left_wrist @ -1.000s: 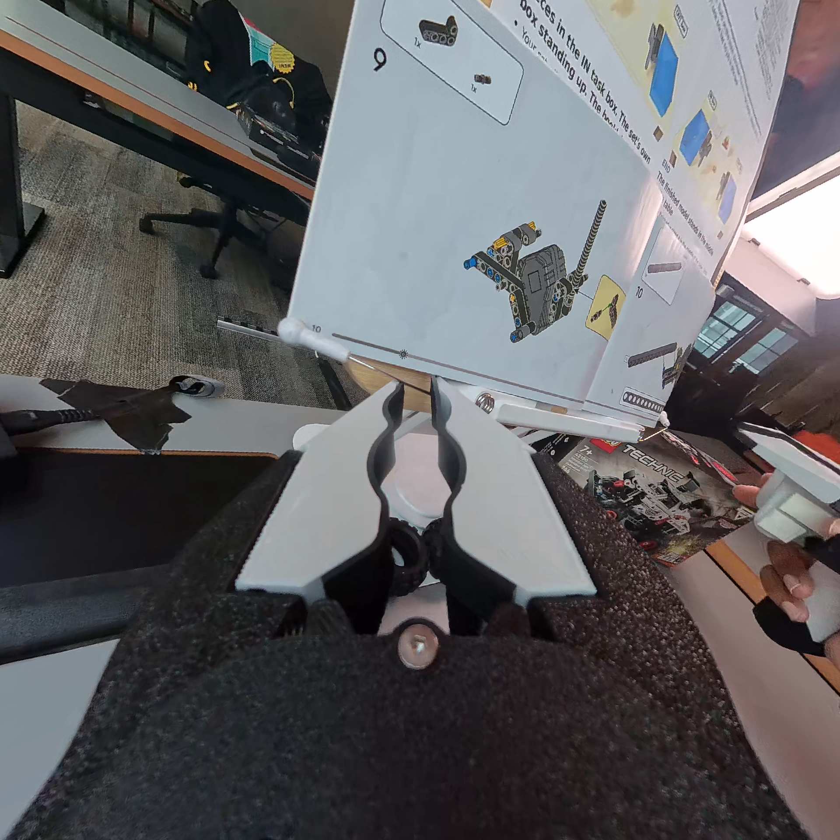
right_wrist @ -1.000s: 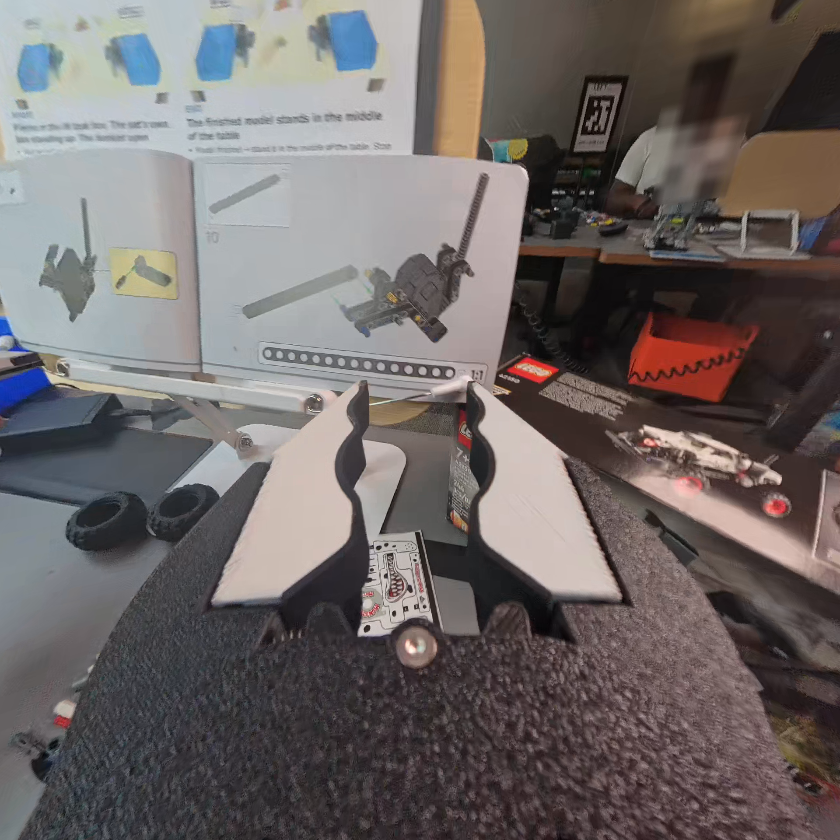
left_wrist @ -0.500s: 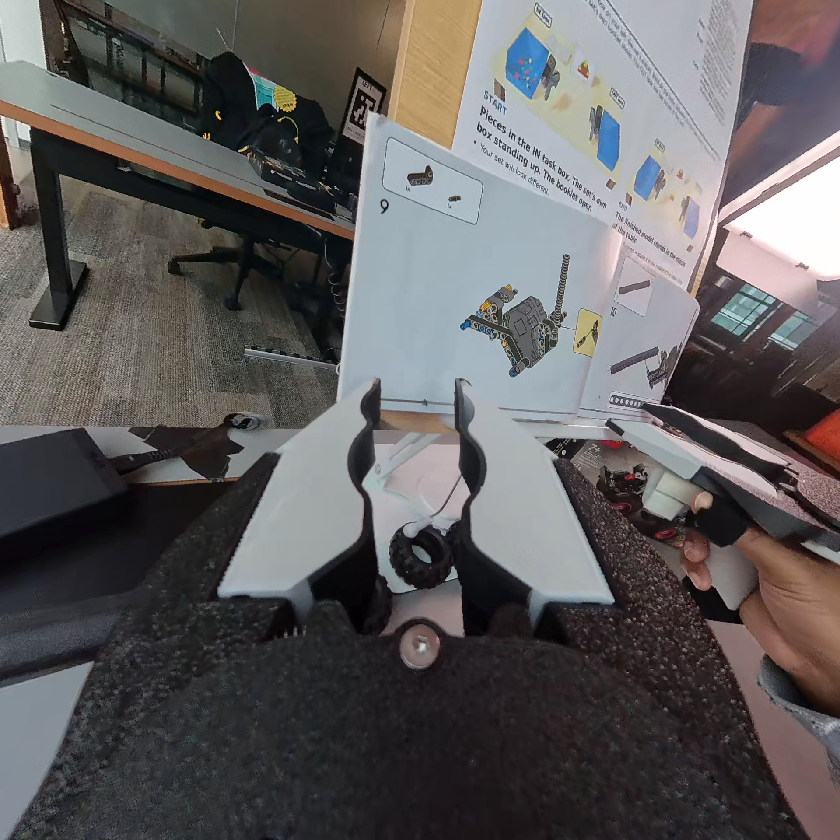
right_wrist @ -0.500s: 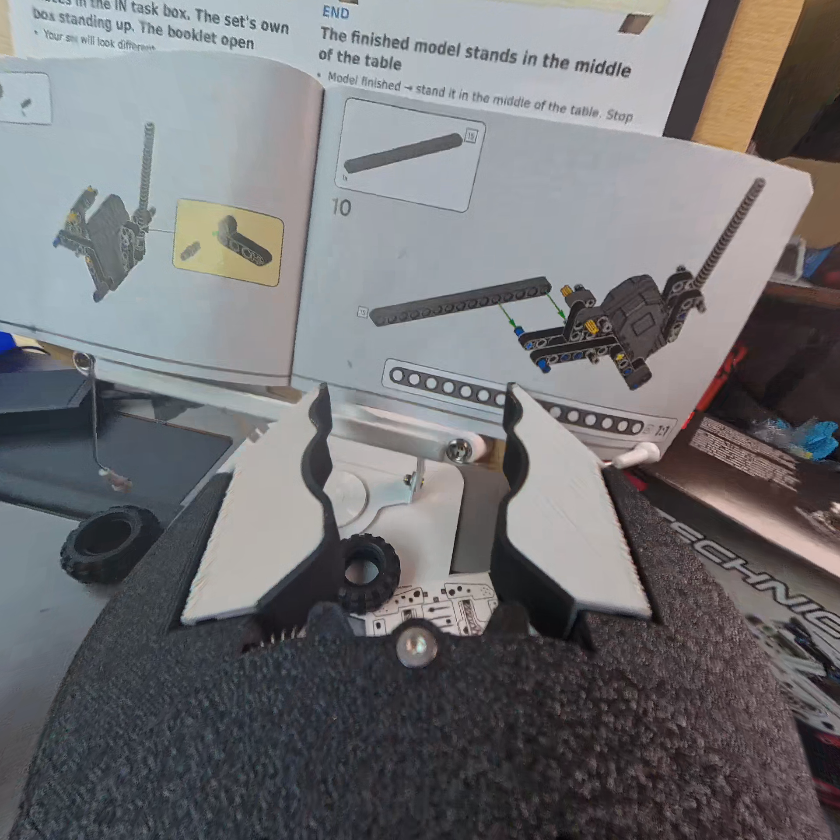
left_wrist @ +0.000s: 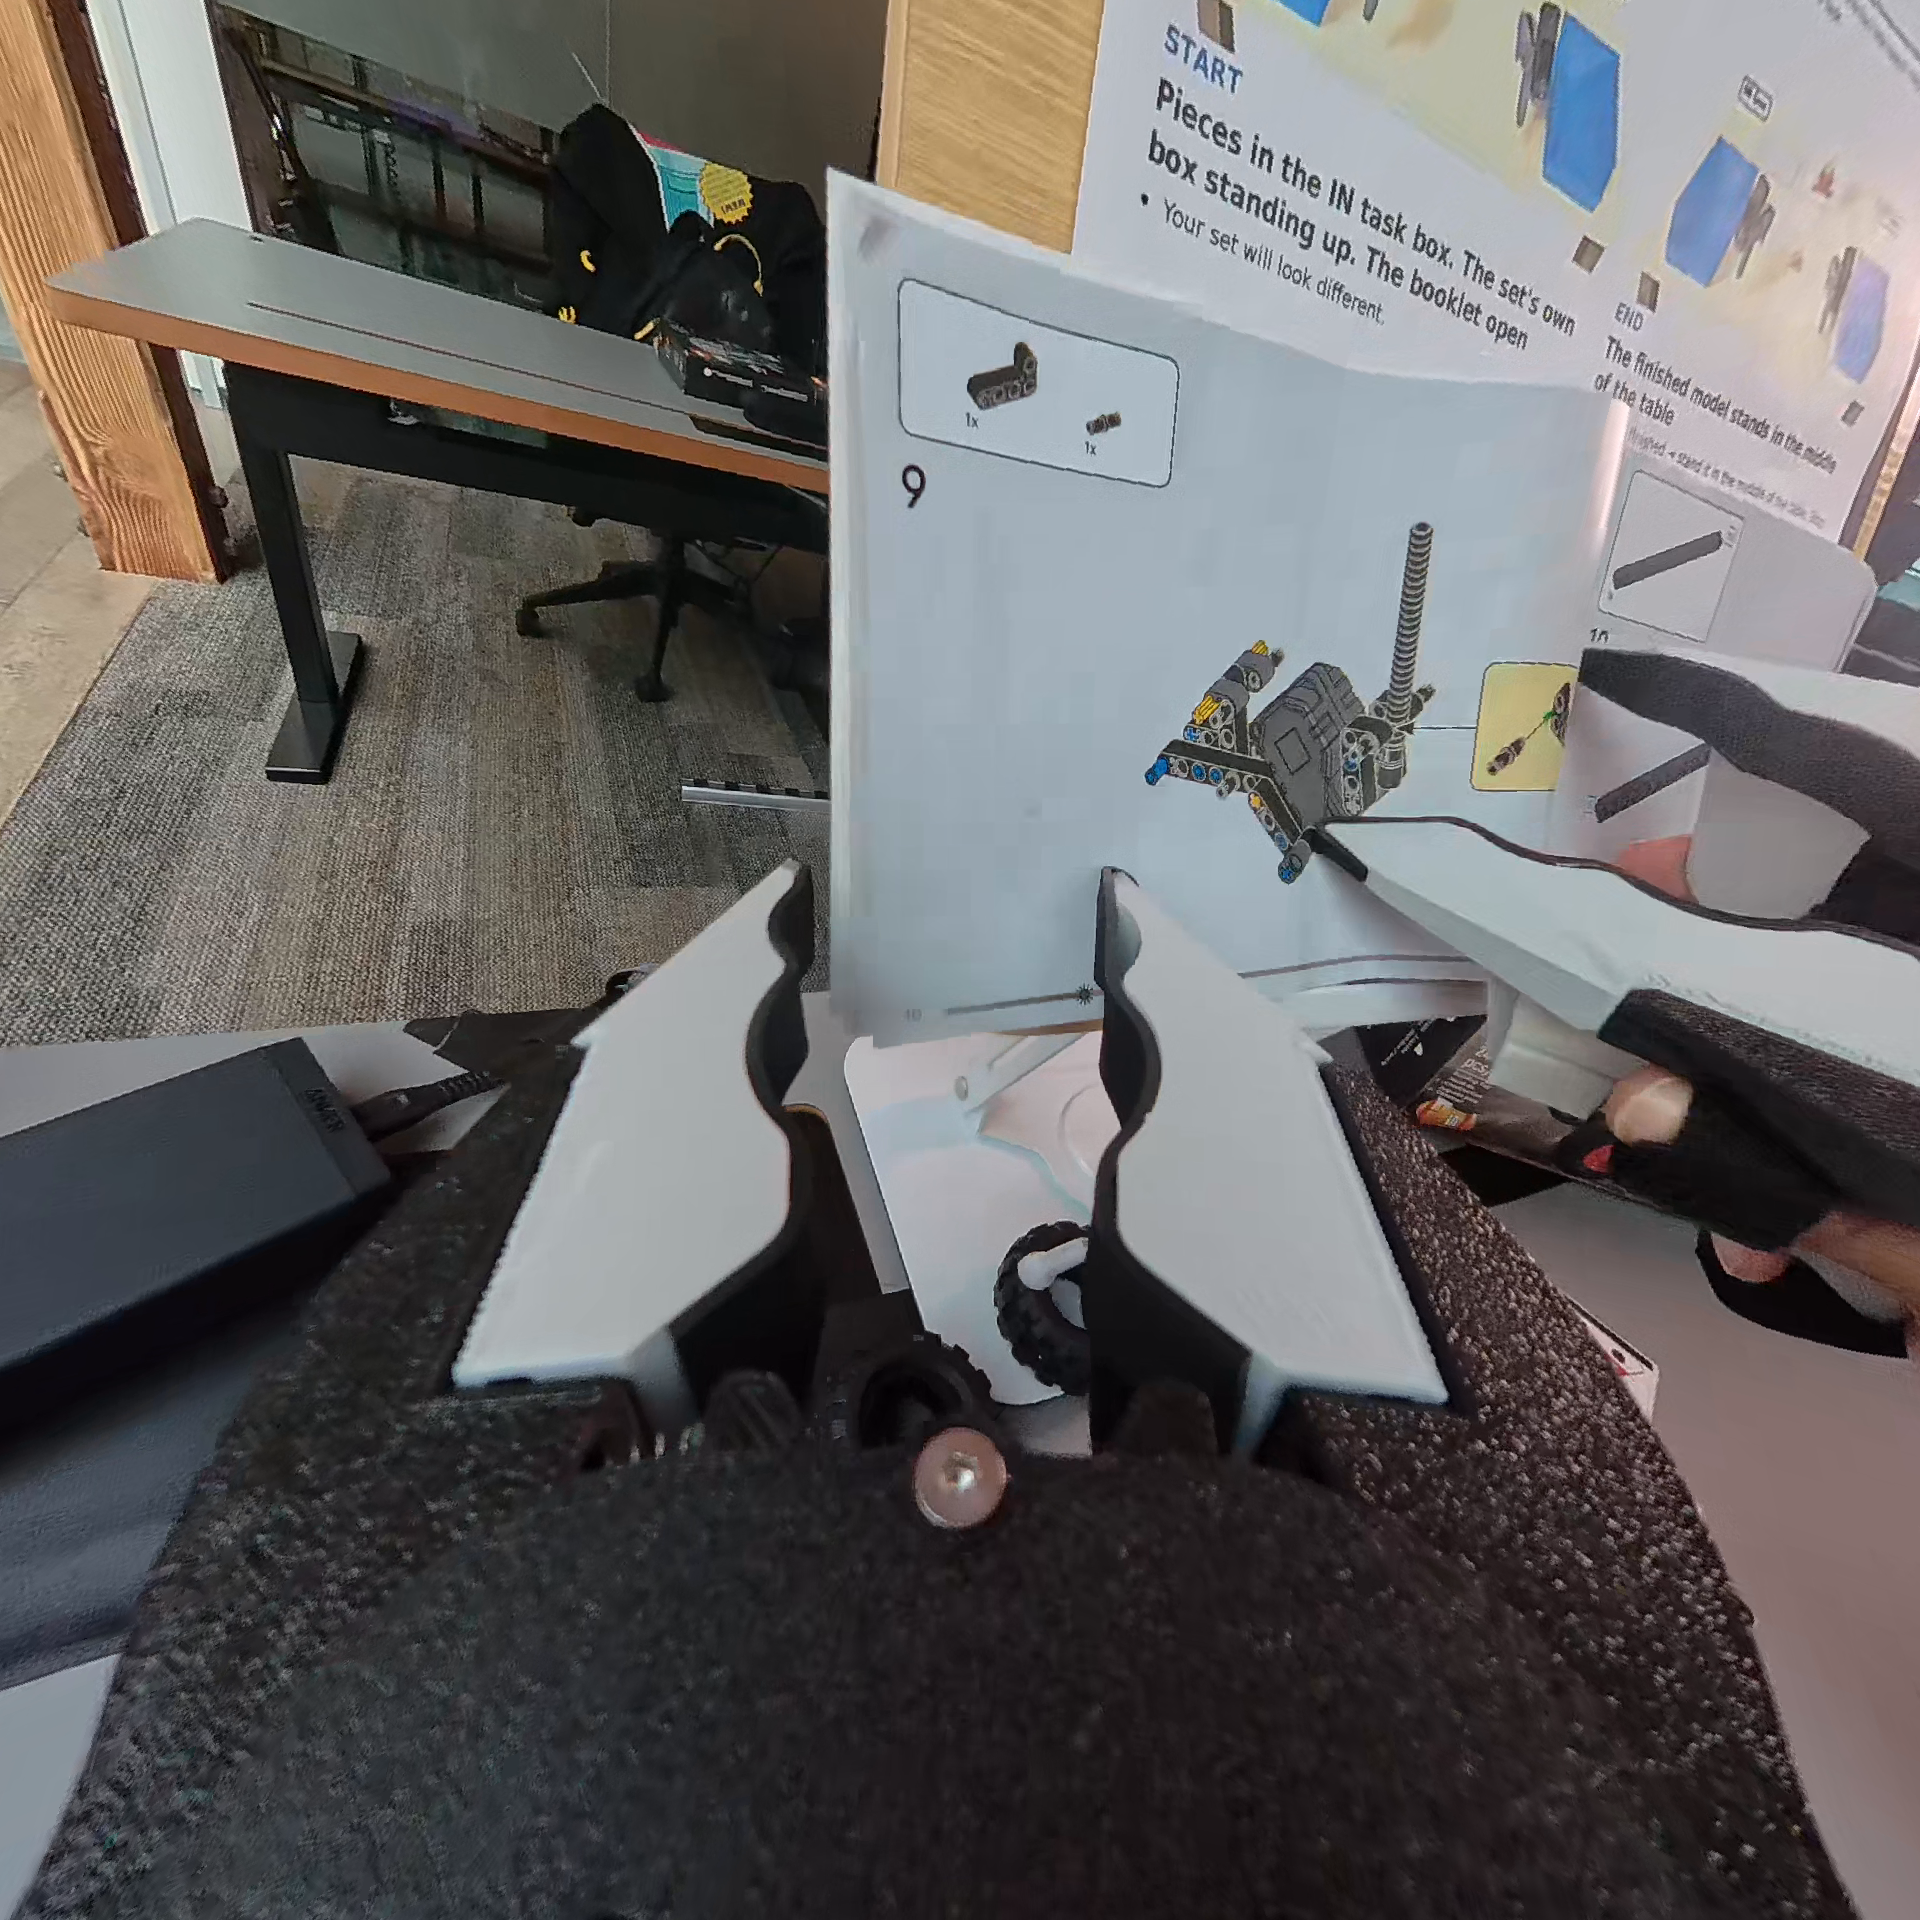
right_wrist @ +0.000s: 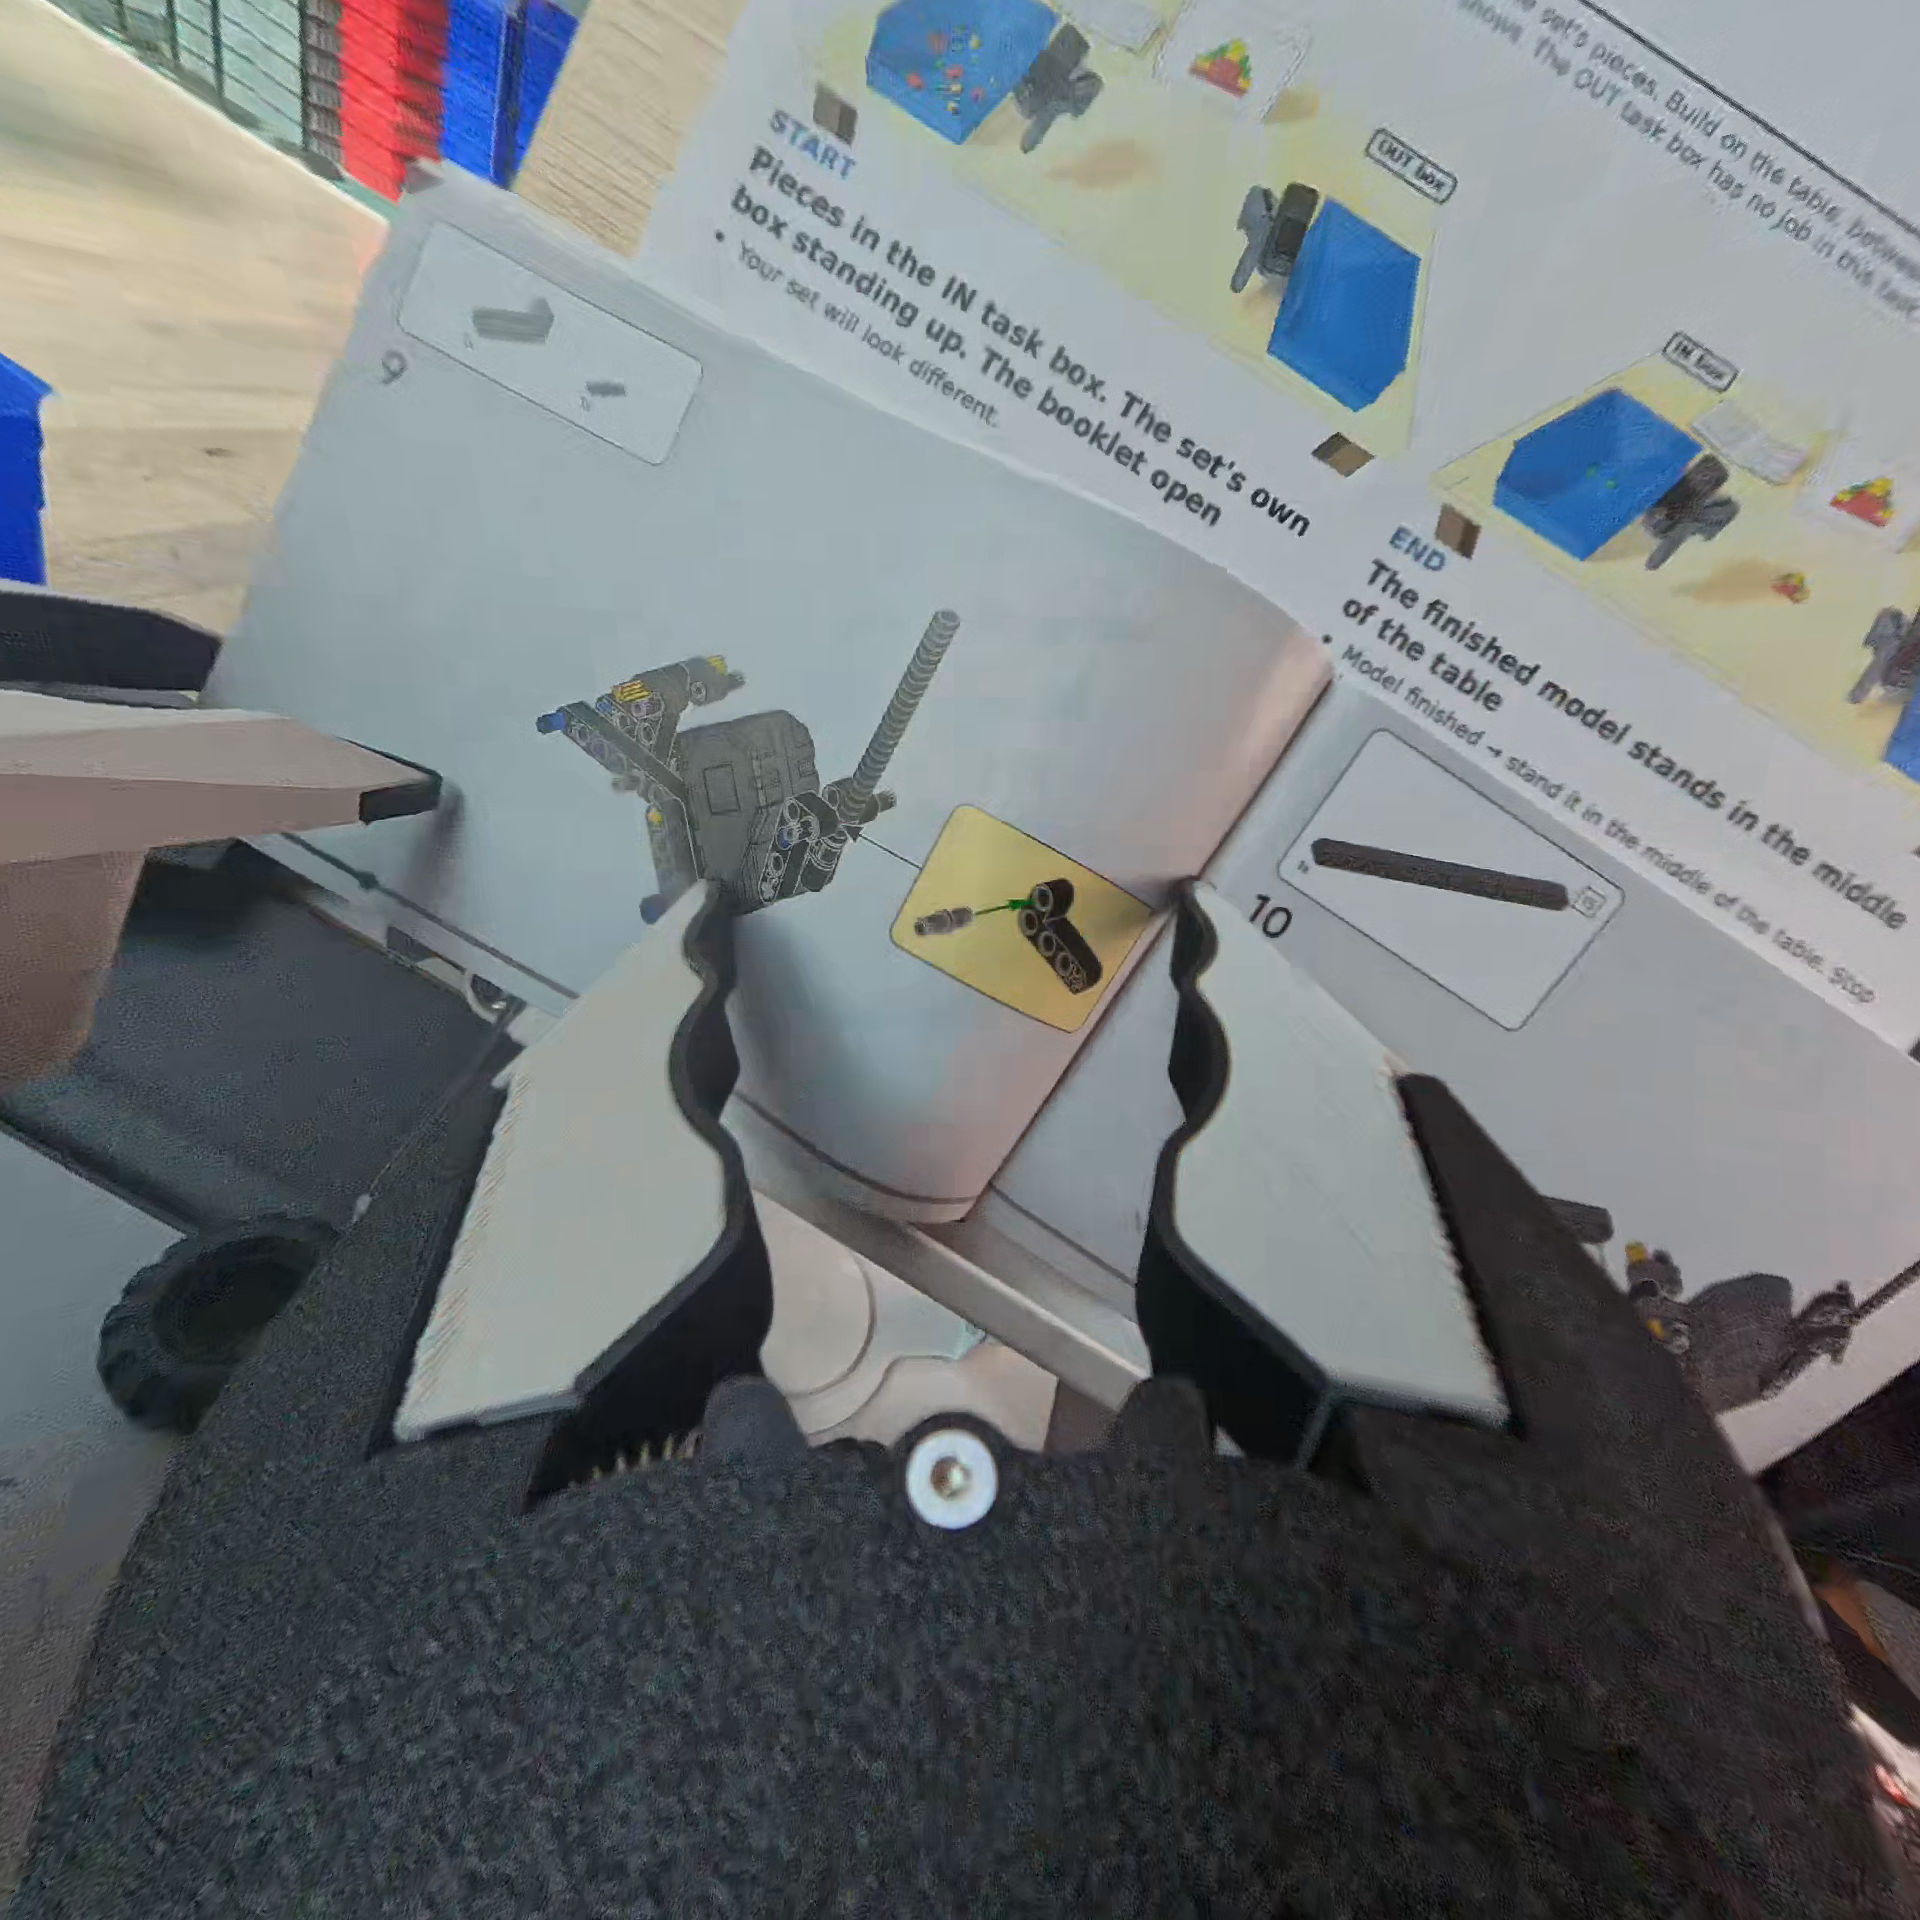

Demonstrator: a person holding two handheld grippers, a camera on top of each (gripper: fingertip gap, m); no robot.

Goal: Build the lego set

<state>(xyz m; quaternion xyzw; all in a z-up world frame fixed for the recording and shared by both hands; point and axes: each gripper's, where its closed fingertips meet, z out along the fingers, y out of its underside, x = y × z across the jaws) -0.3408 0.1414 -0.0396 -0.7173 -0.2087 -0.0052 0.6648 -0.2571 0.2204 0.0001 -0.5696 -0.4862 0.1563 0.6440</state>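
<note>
The instruction booklet (left_wrist: 1039,675) stands open on a white stand (left_wrist: 966,1143), also in the right wrist view (right_wrist: 623,582). My left gripper (left_wrist: 956,904) is open and empty, in front of the booklet's left page. Two black tyres (left_wrist: 1039,1309) lie on the stand base between and below its fingers. My right gripper (right_wrist: 945,904) is open and empty, close to the booklet's fold. From the left wrist view it (left_wrist: 1507,904) reaches in from the right, its tip at the left page. The left gripper's finger (right_wrist: 208,769) shows at the left of the right wrist view.
A black power brick (left_wrist: 156,1195) lies on the table at left. A printed poster (left_wrist: 1455,208) stands behind the booklet. The set's box (left_wrist: 1455,1091) lies at right under the hand (left_wrist: 1766,1247). A tyre (right_wrist: 208,1309) lies at lower left. Desk and chair stand beyond. The black power brick (left_wrist: 156,1195) is about 20 cm from my left fingertips and 30 cm from my right.
Both grippers have opened wider. The right gripper has swung left, up to the booklet's left page. The left gripper has drawn back a little from the stand.
</note>
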